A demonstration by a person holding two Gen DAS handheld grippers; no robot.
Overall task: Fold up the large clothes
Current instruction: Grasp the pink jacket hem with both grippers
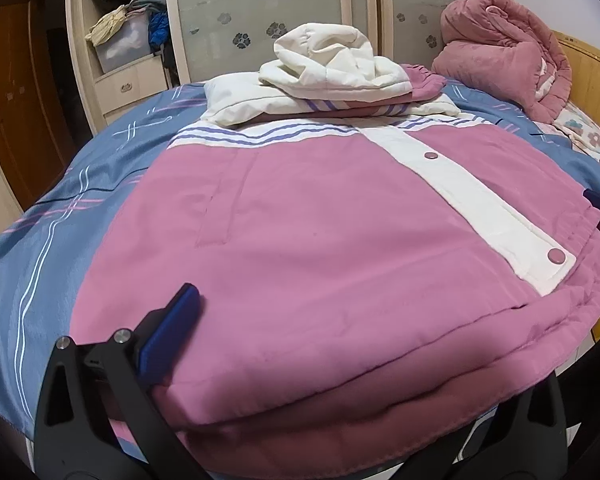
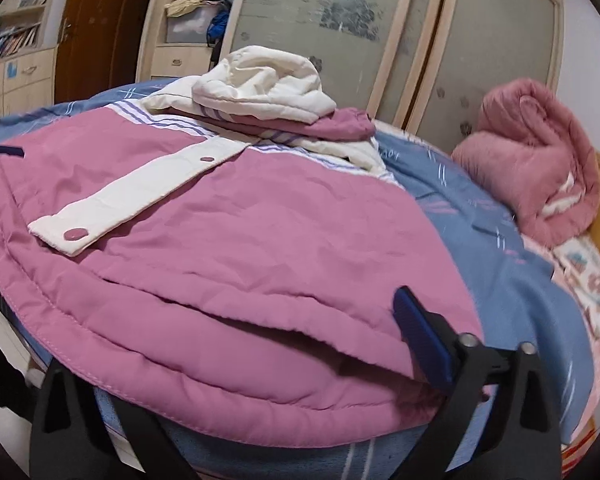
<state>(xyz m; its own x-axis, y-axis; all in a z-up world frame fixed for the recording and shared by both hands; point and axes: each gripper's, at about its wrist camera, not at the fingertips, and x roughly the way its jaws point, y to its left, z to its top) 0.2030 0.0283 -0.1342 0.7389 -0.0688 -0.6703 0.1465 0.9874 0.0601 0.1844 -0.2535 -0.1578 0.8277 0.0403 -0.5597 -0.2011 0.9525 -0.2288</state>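
Lying flat on the bed (image 1: 40, 280), front up, the jacket (image 1: 320, 240) is pink with a white snap placket (image 1: 480, 208); its hem bulges over the near edge of the bed in both wrist views. Sleeves and white hood (image 1: 328, 60) are folded in a pile over the chest, toward the far edge.

Left gripper (image 1: 320, 380): jaws wide apart, straddling the hem at the near edge. Left finger (image 1: 172, 340) with its blue pad rests on top of the pink fabric; the right one is hidden under the hem fold. Pads not pressing the cloth together.

Right gripper (image 2: 260, 360): jaws also wide apart across the hem. The blue-padded finger (image 2: 424, 344) lies on the fabric at the right end of the hem; its partner is hidden below the cloth. No clamp visible.

Far right corner of the bed: a bundled pink quilt (image 1: 504, 52), well apart from the jacket. Wardrobe (image 1: 268, 12) beyond the far edge.
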